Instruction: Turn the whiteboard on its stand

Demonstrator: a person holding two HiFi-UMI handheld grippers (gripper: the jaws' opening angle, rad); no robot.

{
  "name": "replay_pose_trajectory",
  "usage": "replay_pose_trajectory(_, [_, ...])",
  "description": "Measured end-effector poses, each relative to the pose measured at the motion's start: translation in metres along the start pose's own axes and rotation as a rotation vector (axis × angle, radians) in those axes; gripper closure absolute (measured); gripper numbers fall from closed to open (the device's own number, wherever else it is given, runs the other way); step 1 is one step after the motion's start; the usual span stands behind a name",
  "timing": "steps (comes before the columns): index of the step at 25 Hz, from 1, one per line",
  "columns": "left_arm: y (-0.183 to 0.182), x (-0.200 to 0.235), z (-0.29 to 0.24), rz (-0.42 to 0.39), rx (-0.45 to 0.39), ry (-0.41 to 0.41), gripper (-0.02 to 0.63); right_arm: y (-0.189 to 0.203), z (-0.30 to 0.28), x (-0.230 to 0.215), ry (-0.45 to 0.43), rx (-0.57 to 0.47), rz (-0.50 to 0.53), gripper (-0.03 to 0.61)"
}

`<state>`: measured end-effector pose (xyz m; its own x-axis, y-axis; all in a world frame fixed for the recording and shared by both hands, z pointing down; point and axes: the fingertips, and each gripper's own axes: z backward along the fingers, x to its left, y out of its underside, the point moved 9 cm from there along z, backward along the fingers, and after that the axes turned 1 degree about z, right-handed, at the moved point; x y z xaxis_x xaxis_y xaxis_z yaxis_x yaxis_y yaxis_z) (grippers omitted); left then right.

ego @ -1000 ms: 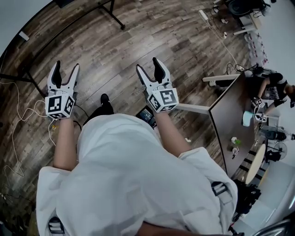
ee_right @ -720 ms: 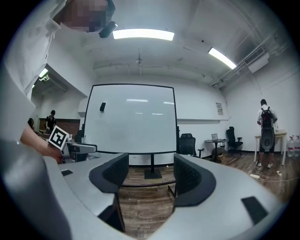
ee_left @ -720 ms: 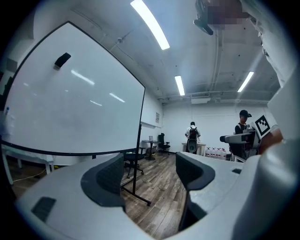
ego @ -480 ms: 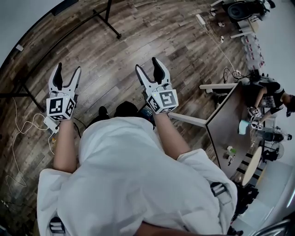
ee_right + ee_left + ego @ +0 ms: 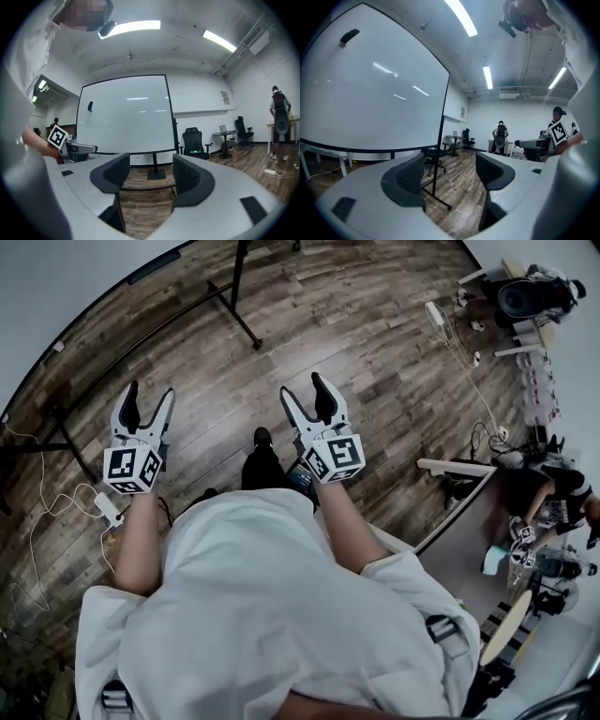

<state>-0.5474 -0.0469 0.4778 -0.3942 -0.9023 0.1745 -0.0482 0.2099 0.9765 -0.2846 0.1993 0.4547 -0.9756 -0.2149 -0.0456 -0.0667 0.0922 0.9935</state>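
- Grey left gripper [image 5: 150, 390]: jaws apart, nothing between them; held short of the whiteboard [image 5: 124, 117], no contact.
- Right gripper [image 5: 302, 385]: jaws likewise spread and empty; beside the left one, also clear of the whiteboard.
- Wood-plank floor [image 5: 375, 362]: a bare stretch separates both grippers from the whiteboard.
- Whiteboard: upright on its stand [image 5: 156, 174], face blank except a small dark object [image 5: 90, 106] near its upper left corner; squarely ahead in the right gripper view, oblique and close in the left gripper view.
- Black office chair [image 5: 193, 140]: just right of the whiteboard, farther back.
- Person [image 5: 280, 124]: standing well right of the whiteboard, at the far wall.
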Motion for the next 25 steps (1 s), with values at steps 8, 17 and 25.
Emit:
replay_pose_trajectory(8, [-0.037,-0.039,-0.108,-0.017,-0.022,-0.120,0.282,-0.043,-0.083,-0.131,-0.150,-0.052,0.033,0.293])
replay_pose_trajectory(17, [-0.053,-0.062,-0.176,-0.003,-0.047,-0.232,0.282,-0.053,-0.146,-0.211,-0.262,-0.063,0.000,0.294])
replay_pose_trajectory(25, [-0.051,-0.043,-0.221,0.010,-0.077,-0.273,0.282,-0.036,-0.193,-0.244,-0.294,-0.028,-0.025,0.293])
